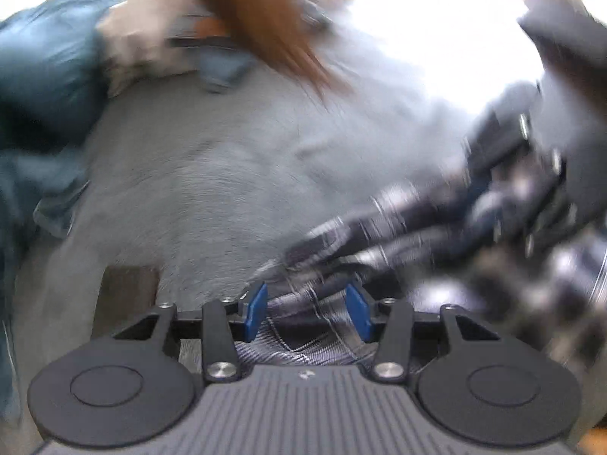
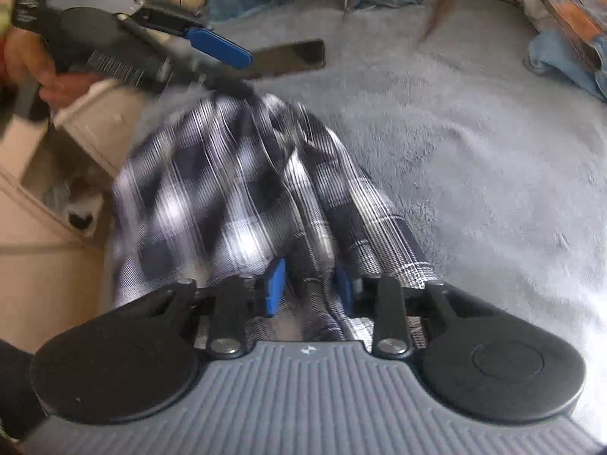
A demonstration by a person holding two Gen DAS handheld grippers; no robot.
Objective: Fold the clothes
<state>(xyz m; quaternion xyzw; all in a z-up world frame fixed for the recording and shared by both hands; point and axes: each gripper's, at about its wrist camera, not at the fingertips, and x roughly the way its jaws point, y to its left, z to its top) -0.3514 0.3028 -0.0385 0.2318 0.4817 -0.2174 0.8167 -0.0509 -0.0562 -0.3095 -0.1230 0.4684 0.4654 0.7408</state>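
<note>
- The plaid garment [image 2: 242, 189], dark blue and white checks, hangs bunched and stretched between the two grippers above a pale grey blanket [image 2: 474, 144]; it is not lying flat, and no neat fold shows in it.
- The right gripper [image 2: 309, 288] has a gather of the plaid cloth running between its blue pads, which stand close on either side of it; it appears to be pinching the cloth.
- The left gripper [image 1: 307, 313], in its own view, has its pads a little apart with plaid cloth between them; whether it truly grips cannot be told. In the right wrist view it sits at the garment's far end, held by a hand [image 2: 41, 72].
- Both views are motion-blurred, so the garment is judged to be mid-handling: being lifted, shaken out or carried over for a fold.
- Other clothes [image 1: 45, 60], teal and denim, lie heaped at the blanket's far edge, seemingly unfolded.
- A dark phone [image 2: 292, 57] lies on the blanket.
</note>
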